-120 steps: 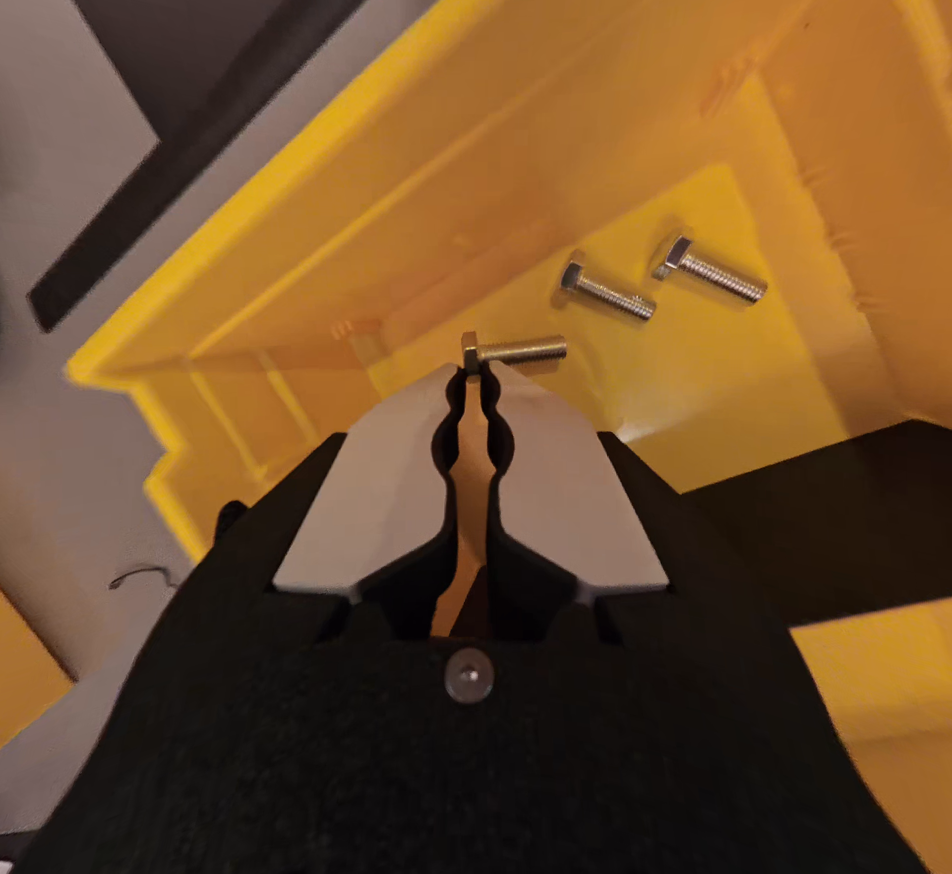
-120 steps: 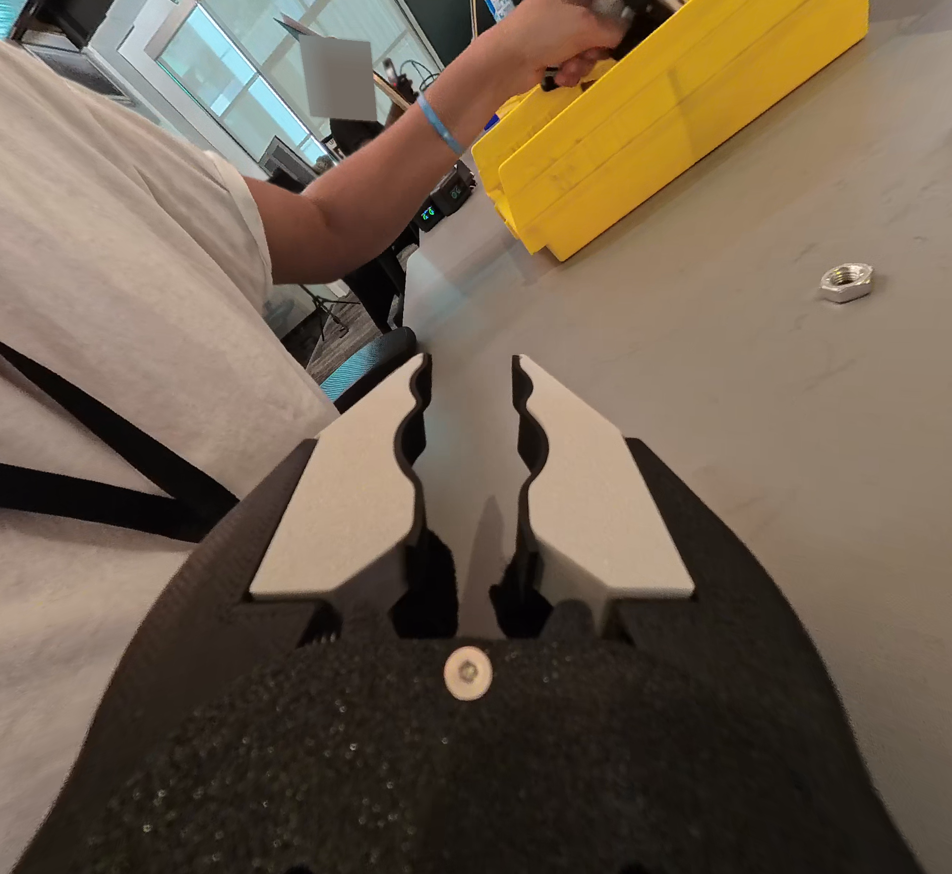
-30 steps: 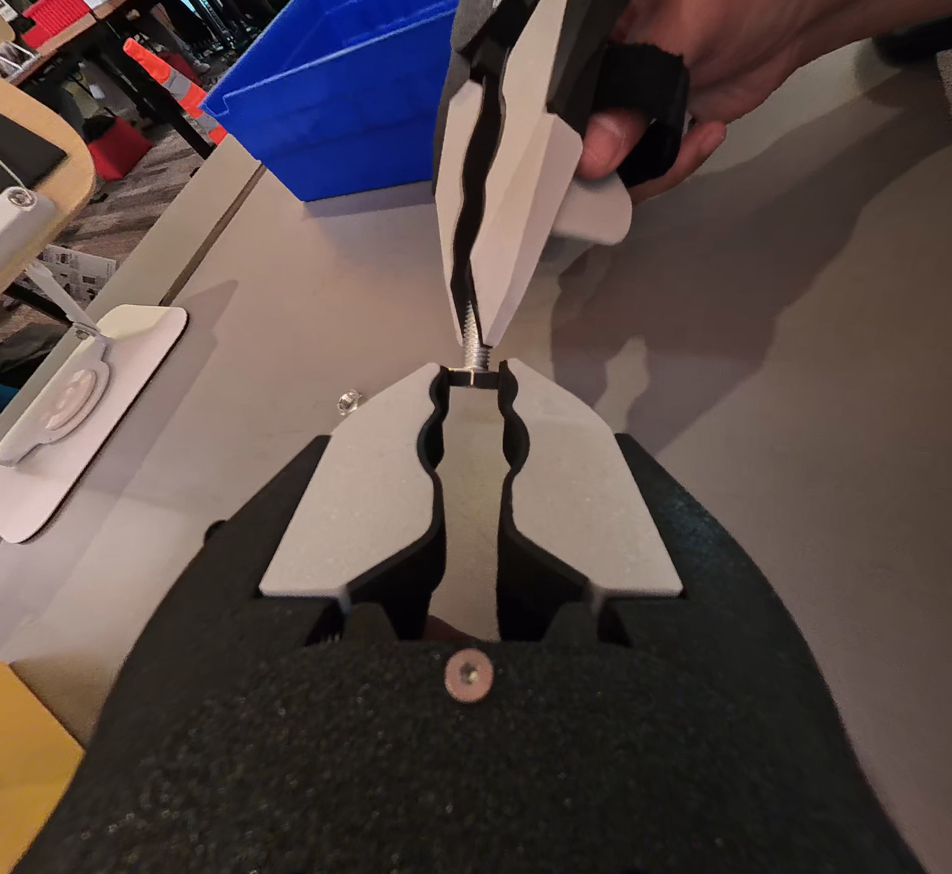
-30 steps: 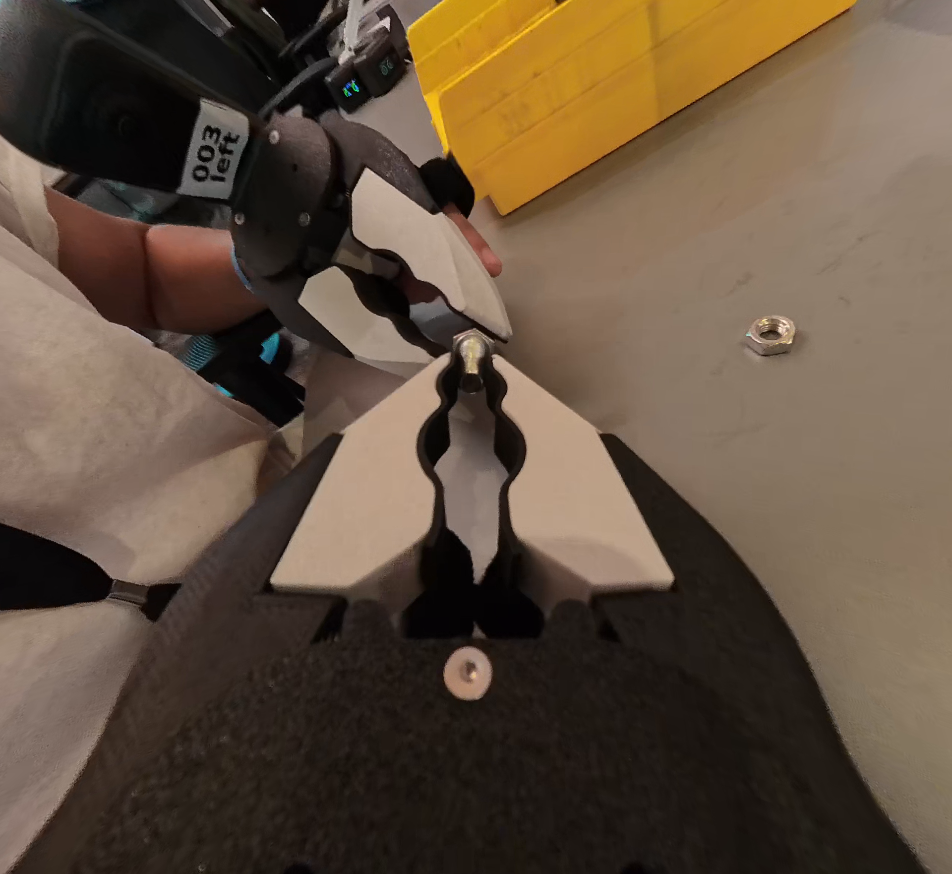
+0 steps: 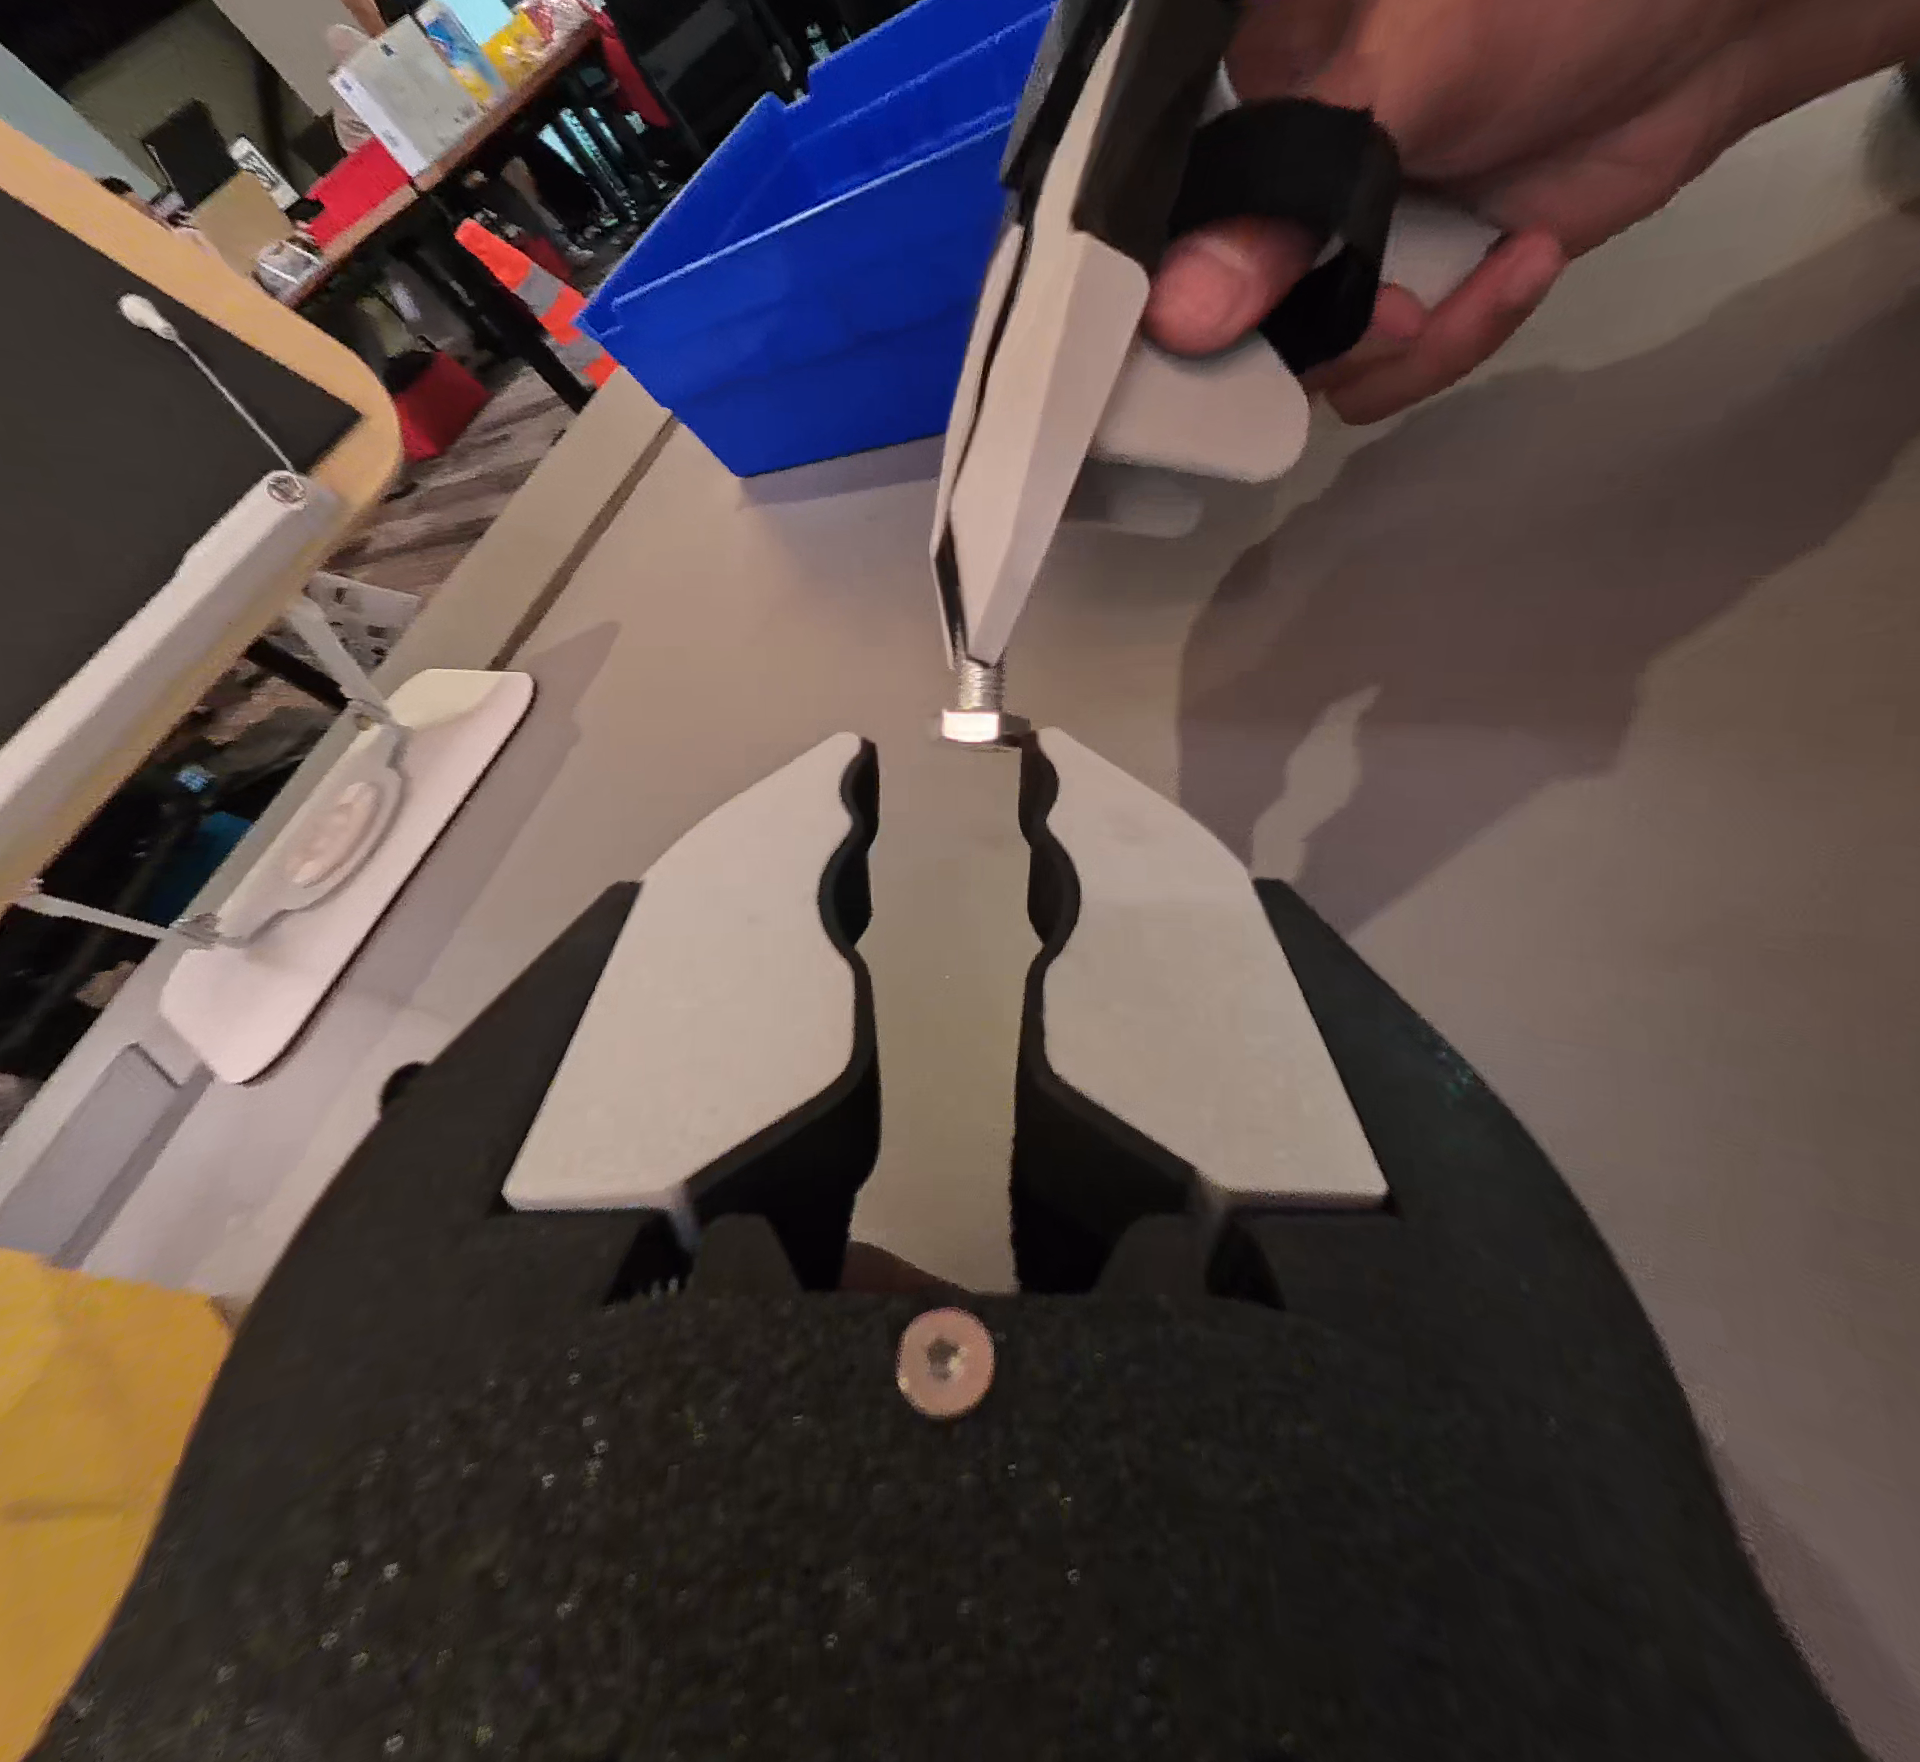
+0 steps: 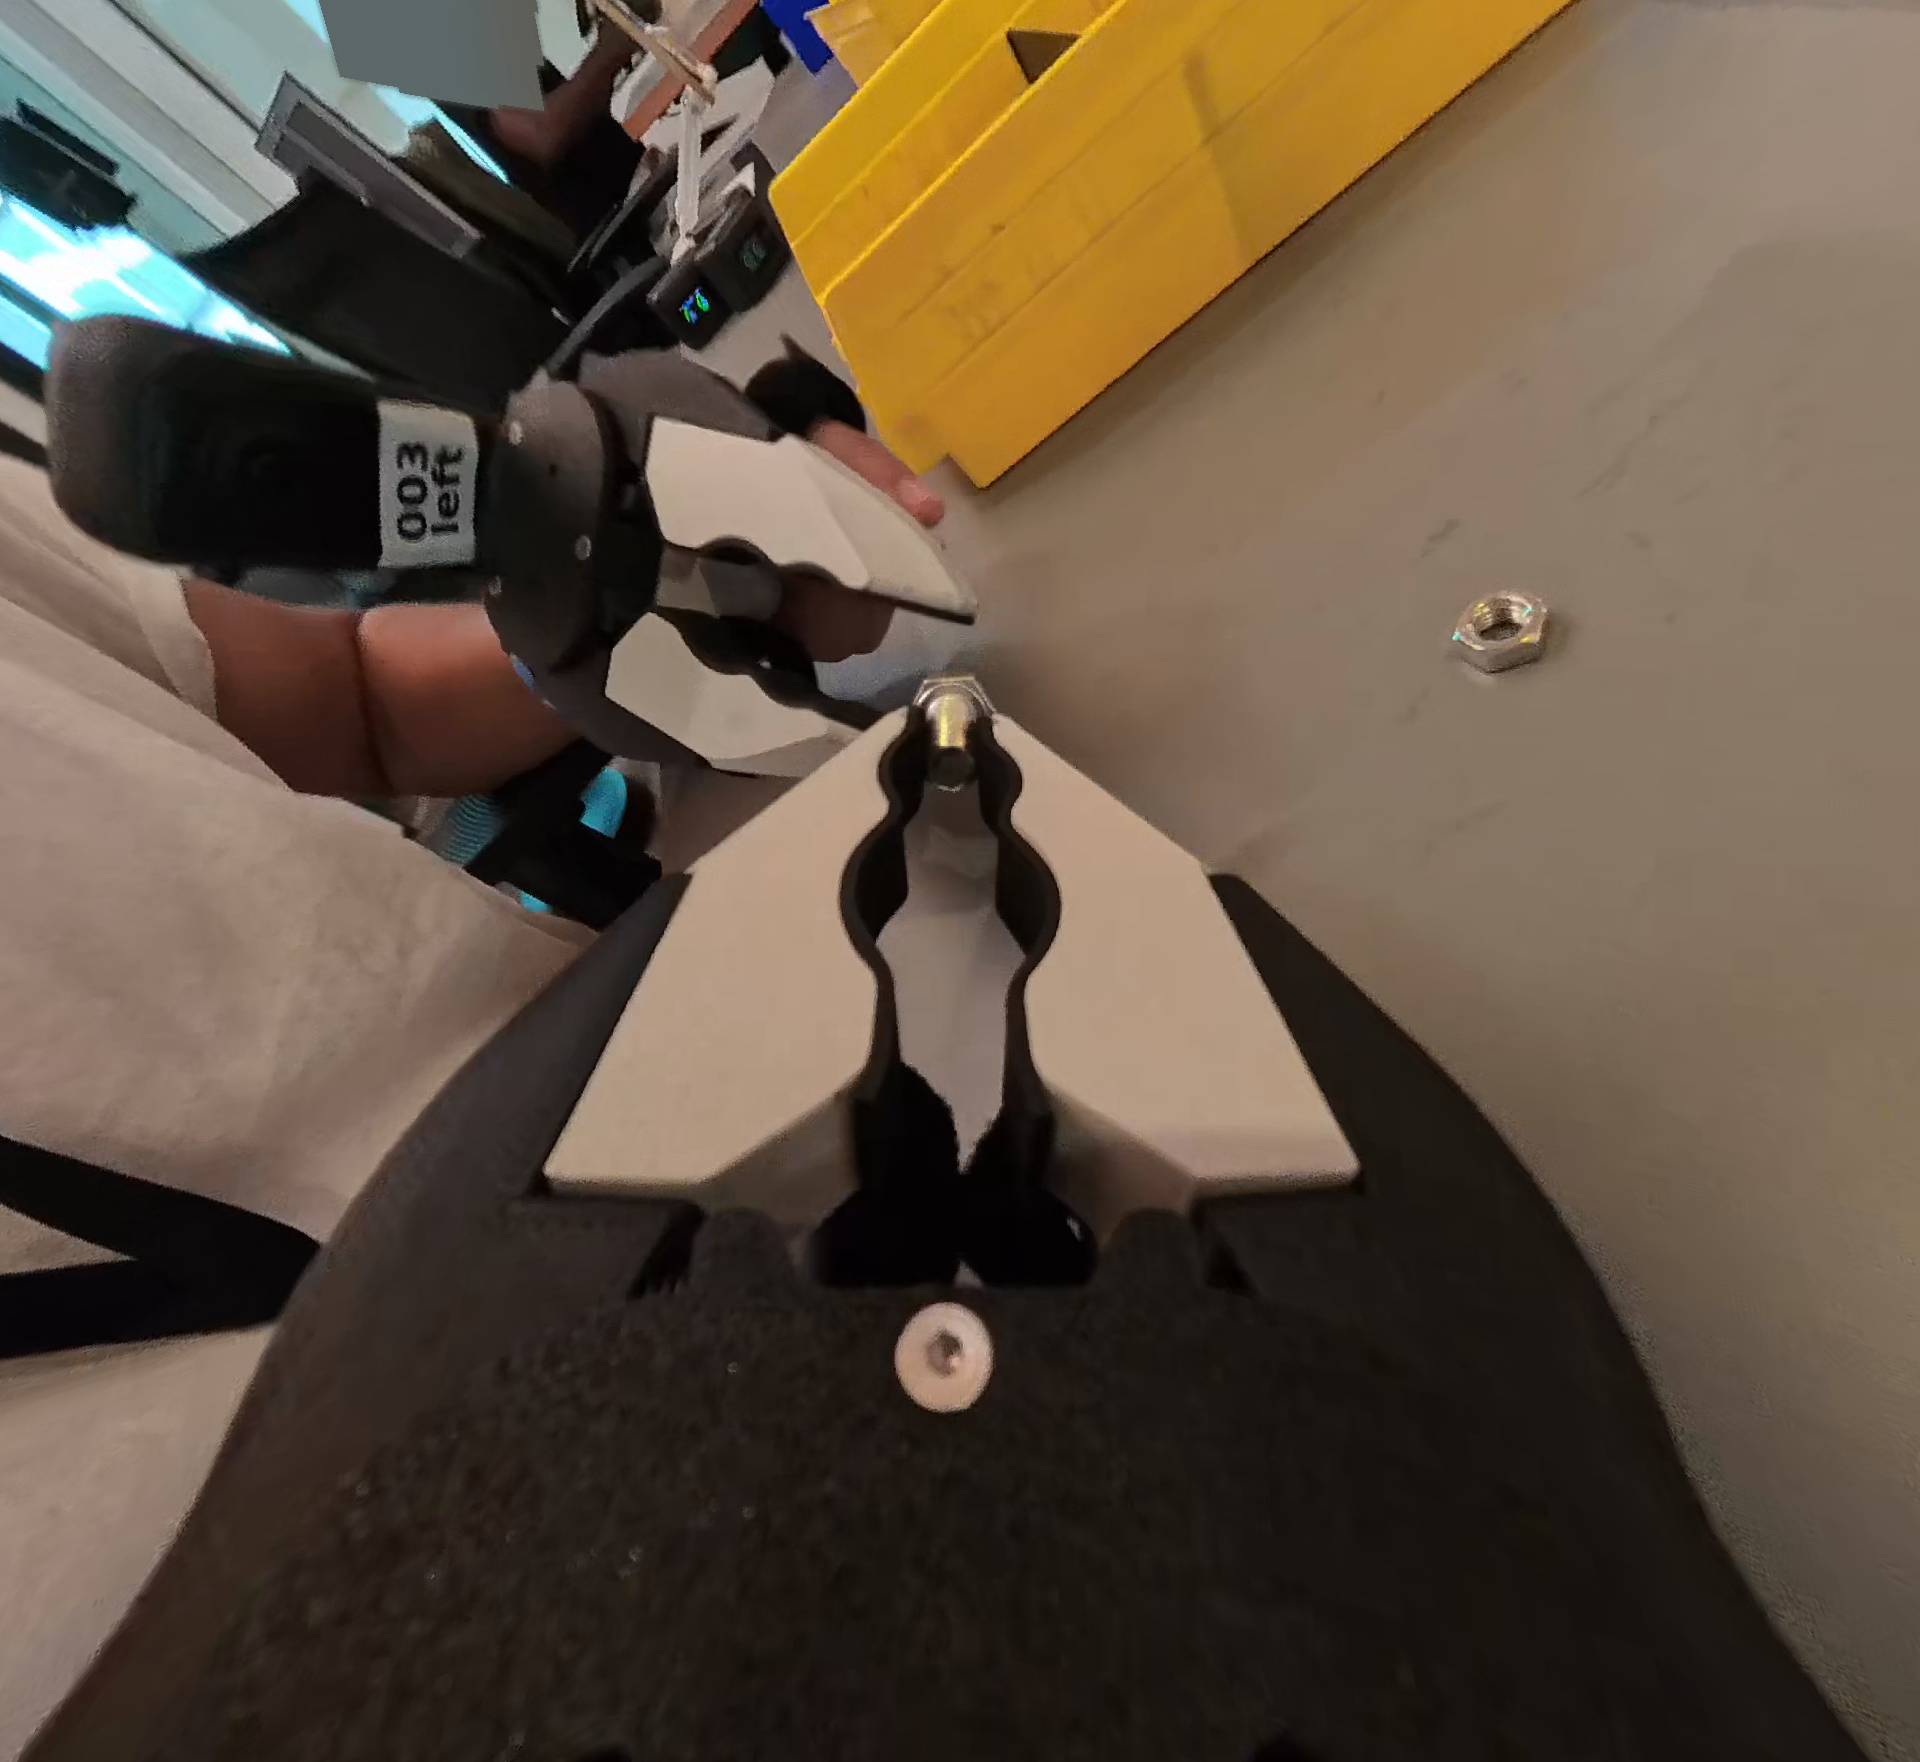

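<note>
Bolt [image 6: 948, 733] clamped by shank in right gripper's [image 6: 951, 746] fingers — left gripper's [image 5: 948, 746] fingers apart beside its head.

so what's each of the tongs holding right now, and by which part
The right tongs hold a bolt by its threaded shank, head sticking out past the tips. The left tongs are open and hold nothing; the bolt head sits just off their tips.
</note>
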A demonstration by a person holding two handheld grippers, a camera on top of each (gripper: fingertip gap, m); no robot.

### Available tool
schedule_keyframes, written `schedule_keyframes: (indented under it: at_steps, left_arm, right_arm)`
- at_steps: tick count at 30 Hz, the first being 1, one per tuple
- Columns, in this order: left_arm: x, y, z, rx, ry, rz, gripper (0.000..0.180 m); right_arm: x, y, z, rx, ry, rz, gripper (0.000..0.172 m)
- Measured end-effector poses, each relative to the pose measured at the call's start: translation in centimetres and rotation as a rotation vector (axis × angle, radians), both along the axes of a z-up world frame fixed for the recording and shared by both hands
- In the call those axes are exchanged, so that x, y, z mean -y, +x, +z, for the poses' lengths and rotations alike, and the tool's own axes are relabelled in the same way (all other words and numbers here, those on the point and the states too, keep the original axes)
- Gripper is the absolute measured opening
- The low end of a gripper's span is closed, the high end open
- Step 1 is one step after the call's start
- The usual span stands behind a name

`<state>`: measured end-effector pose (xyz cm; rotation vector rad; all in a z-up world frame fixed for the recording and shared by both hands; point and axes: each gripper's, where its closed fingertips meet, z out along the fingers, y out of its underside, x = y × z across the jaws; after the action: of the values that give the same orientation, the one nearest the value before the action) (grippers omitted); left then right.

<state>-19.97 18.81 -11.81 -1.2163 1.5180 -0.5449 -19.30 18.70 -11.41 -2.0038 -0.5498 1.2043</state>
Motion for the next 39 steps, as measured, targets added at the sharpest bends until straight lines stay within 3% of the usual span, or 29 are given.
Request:
schedule_keyframes:
  at_steps: [1,13,22,25,30,32,36,39]
  left_arm:
    - [0.0,0.0,0.0,-0.004,0.019,0.003,0.025]
    - [-0.1,0.1,-0.5,-0.039,0.114,0.023,0.018]
    - [-0.8,0.0,-1.1,-0.094,0.177,0.068,0.018]
    - [-1.0,-0.1,-1.0,-0.101,0.15,0.089,0.018]
    - [-0.7,0.0,-0.6,-0.057,0.033,0.054,0.017]
    - [-0.8,0.0,-0.5,-0.046,0.058,0.057,0.017]
    - [-1.0,0.0,0.0,-0.04,0.181,0.096,0.017]
    - [-1.0,-0.1,0.1,-0.031,0.153,0.097,0.018]
  right_arm:
    - [-0.1,0.0,0.0,-0.024,-0.021,-0.012,0.009]
    - [-0.2,-0.6,0.0,-0.136,-0.122,-0.042,0.009]
    - [-0.8,-0.6,-0.3,-0.308,-0.325,-0.112,0.012]
    - [-0.6,-0.7,0.5,-0.351,-0.316,-0.087,0.018]
    - [-0.5,-0.6,0.6,-0.28,-0.217,-0.07,0.015]
    - [-0.8,-0.2,0.3,-0.232,-0.192,-0.107,0.009]
    - [-1.0,-0.2,0.6,-0.305,-0.23,-0.141,0.009]
    - [-1.0,-0.3,0.7,-0.336,-0.246,-0.15,0.009]
